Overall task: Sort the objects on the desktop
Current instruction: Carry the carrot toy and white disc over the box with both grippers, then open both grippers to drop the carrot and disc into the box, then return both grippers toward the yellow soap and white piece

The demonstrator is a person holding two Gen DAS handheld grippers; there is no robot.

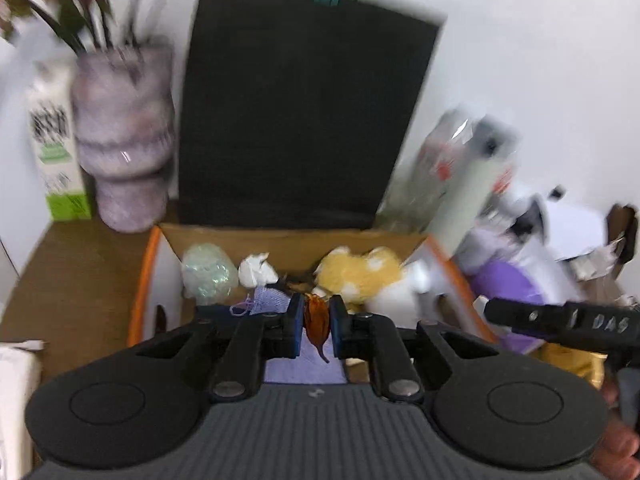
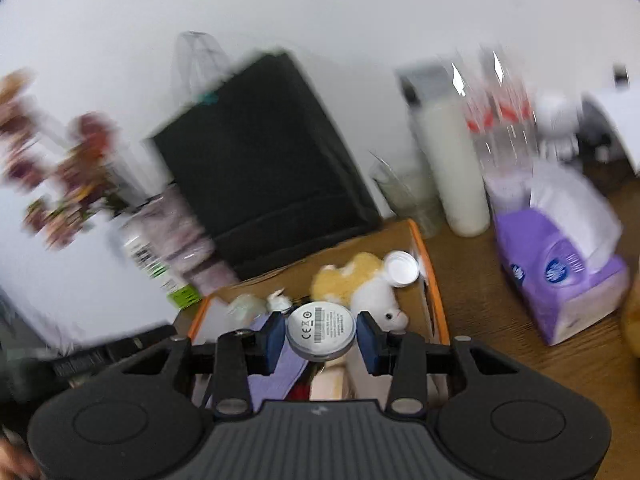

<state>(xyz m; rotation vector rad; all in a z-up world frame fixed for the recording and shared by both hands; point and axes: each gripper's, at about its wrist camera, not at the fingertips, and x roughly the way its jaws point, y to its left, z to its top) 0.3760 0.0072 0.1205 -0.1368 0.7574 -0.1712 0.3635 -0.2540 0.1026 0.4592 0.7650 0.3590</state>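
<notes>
My left gripper (image 1: 316, 322) is shut on a dry orange-brown leaf (image 1: 317, 326) and holds it over an open cardboard box (image 1: 280, 240) with orange edges. The box holds a yellow-and-white plush toy (image 1: 360, 276), a clear crumpled bag (image 1: 208, 276), a white paper wad (image 1: 256, 270) and a purple knit piece (image 1: 268, 300). My right gripper (image 2: 320, 334) is shut on a round grey disc (image 2: 320, 330) with a printed label, above the same box (image 2: 430, 280). The plush toy (image 2: 360, 284) lies just beyond it.
A black paper bag (image 1: 304, 112) stands behind the box, a purple vase with flowers (image 1: 124, 140) and a carton (image 1: 52, 148) at left. A purple tissue pack (image 2: 560, 272), a white bottle (image 2: 456, 172) and clear bottles (image 2: 500, 120) stand at right on the wooden desk (image 2: 480, 300).
</notes>
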